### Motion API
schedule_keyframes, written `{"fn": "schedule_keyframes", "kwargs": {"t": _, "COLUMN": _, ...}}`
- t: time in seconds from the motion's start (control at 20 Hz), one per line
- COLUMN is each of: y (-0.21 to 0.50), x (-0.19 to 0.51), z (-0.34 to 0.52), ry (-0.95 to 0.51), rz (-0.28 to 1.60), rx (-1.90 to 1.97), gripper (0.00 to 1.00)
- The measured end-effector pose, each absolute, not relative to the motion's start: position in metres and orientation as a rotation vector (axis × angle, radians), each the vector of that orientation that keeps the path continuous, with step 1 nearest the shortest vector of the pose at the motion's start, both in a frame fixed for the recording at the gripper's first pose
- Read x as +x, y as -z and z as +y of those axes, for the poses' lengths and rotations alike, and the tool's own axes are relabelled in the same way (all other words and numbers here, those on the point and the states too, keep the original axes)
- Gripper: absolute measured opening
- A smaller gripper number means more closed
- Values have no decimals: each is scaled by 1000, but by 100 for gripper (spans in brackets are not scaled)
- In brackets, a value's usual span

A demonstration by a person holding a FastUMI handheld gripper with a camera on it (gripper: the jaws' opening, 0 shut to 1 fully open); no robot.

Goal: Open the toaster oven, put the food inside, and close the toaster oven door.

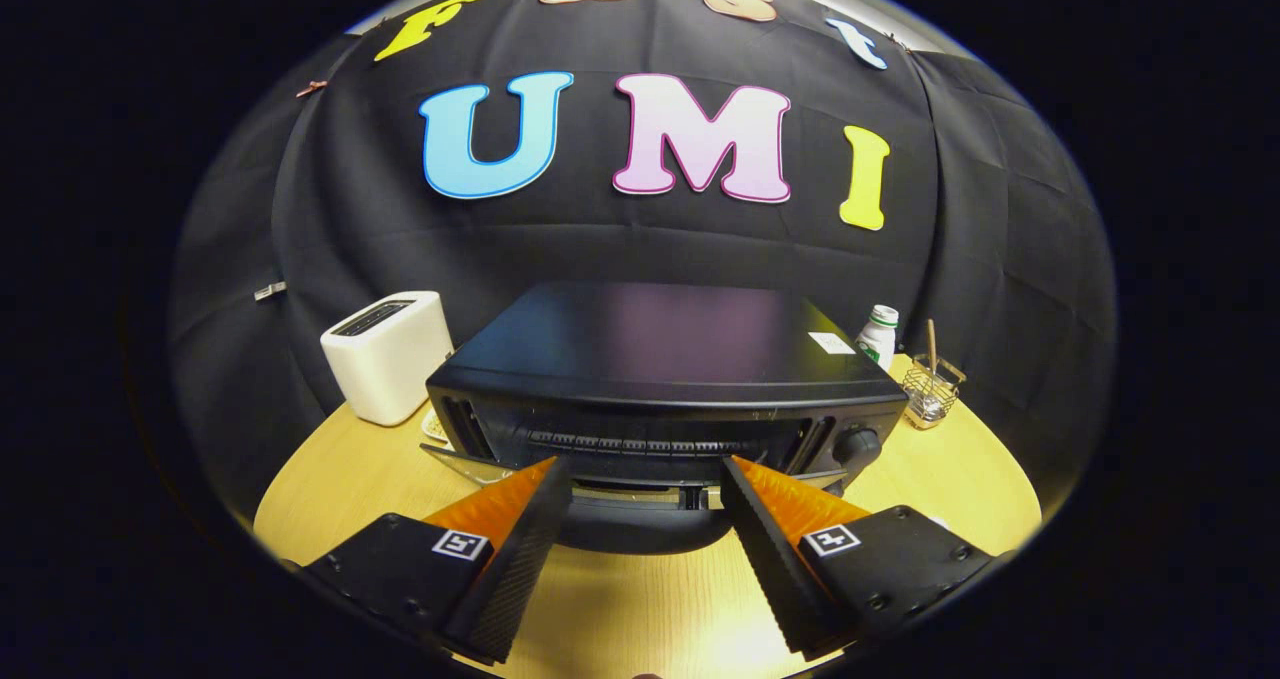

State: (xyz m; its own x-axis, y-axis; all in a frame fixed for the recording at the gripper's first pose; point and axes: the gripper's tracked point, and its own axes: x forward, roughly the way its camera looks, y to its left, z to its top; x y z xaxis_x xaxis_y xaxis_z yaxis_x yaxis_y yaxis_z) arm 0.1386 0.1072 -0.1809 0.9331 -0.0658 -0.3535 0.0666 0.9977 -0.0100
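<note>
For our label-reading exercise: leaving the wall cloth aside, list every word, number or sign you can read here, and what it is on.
White sticker on the toaster oven top: too small to read.
Bottle label: blurred.
Square markers on the tool: patterns, no words; its fingers stand open either side of the door handle.
Nothing readable.
</note>
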Motion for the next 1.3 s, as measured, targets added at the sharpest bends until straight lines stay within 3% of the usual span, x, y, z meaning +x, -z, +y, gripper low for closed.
{"fn": "schedule_keyframes", "kwargs": {"t": 0.5, "y": 221, "x": 85, "z": 115, "ry": 10, "rz": 447, "rx": -51, "gripper": 98}}
{"fn": "schedule_keyframes", "kwargs": {"t": 0.9, "y": 310, "x": 37, "z": 116, "ry": -11, "rz": 738, "rx": -23, "gripper": 98}}
{"fn": "schedule_keyframes", "kwargs": {"t": 1.3, "y": 265, "x": 17, "z": 86, "ry": -108, "rz": 709, "rx": -26, "gripper": 98}}
